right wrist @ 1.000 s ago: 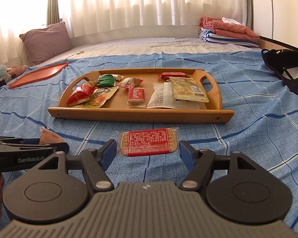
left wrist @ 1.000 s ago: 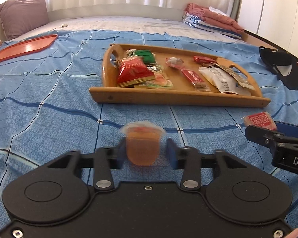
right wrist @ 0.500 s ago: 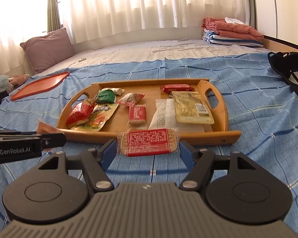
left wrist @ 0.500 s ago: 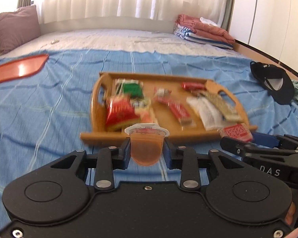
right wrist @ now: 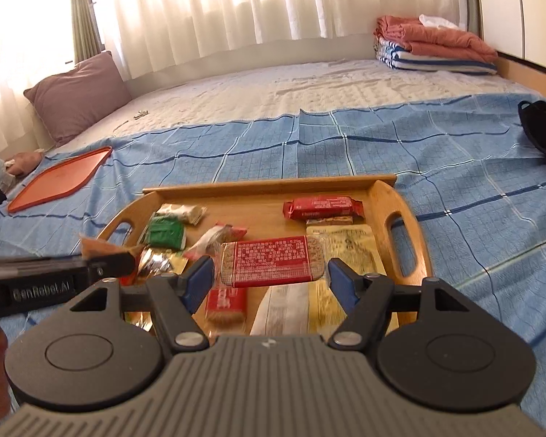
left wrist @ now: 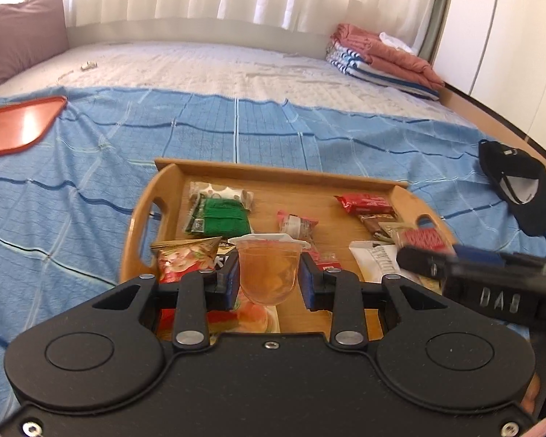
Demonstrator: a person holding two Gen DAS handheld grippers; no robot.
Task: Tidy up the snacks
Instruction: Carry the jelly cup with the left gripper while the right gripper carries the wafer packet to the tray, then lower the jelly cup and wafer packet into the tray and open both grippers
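**Inspector A:** Left gripper: its two blue pads are clamped against the sides of a clear jelly cup with amber filling and a white foil lid. The cup hangs in the air, upright, above the near left part of the wooden tray.

**Inspector B:** Confirmed. Right gripper: closed on a red-labelled cracker packet, one pad at each short end. The packet is held flat and level over the tray's near half.

**Inspector A:** Tray contents, left view: a green packet toward the far left, a red chip bag near the left handle, a small wrapped candy in the middle, a red bar at the far right.

**Inspector B:** Right view adds a yellow-beige pouch lying under the packet's right end and a white sachet just beside it.

**Inspector A:** Surroundings: the tray sits on a blue checked bedspread. An orange tray lies well apart at far left, a black cap at right, folded towels by the far wall.

**Inspector B:** The two grippers sit side by side, near each other; contact between them cannot be judged.
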